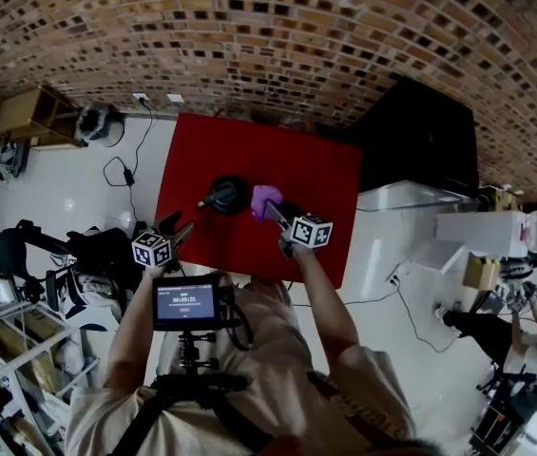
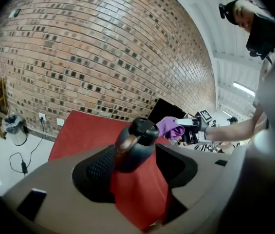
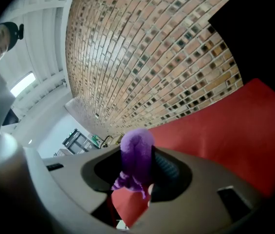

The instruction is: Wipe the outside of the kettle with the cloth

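Brick wall [image 1: 278,27], white floor [image 1: 78,188], red-topped table [image 1: 325,169], wooden shelf [image 1: 35,112] at left, black cabinet [image 1: 420,141] at right.

One kettle [image 1: 226,196], one cloth [image 1: 262,198], one table [image 1: 249,150], two hand-held grippers, left [image 1: 179,227] and right [image 1: 274,210]

Smooth kettle [image 2: 136,150], soft fuzzy cloth [image 2: 169,127]

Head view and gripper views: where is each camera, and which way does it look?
Head view: on the person's head, looking steeply down at red table, round black kettle, purple cloth; both arms show.
Left gripper view: on the left gripper, facing kettle and brick wall; open jaws show.
Right gripper view: on the right gripper, facing the wall; jaws pinch cloth.
Shared: head and left views see the kettle.
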Available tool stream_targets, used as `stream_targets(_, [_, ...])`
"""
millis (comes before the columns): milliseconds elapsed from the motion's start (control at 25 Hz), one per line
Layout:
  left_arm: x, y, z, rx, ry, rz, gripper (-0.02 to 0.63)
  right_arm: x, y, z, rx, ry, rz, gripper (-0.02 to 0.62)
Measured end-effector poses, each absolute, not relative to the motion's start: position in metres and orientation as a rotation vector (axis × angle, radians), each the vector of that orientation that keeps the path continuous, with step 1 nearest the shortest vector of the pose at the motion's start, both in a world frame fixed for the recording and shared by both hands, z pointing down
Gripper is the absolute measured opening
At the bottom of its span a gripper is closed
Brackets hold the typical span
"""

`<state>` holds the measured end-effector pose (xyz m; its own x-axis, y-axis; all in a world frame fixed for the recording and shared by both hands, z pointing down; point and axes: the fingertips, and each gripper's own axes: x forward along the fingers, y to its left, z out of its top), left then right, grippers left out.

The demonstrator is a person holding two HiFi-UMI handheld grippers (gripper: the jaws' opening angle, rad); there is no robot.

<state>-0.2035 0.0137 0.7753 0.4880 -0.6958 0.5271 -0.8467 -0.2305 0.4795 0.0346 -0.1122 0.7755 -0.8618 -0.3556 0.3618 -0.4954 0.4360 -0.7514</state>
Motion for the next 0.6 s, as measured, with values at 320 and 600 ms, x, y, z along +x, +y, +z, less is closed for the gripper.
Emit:
stream_targets(320, [-0.2,-0.003,0.797,1.926,-1.228,0.389,0.262,-0.012,-0.119,0.834,0.677,-2.461,1.476,0.175])
stream_targets(600, [-0.183,-0.015,0.809,1.887,-1.189,0.482,0.262,-0.015,-0.138,0.894,0.833,-2.326,1.577,0.172])
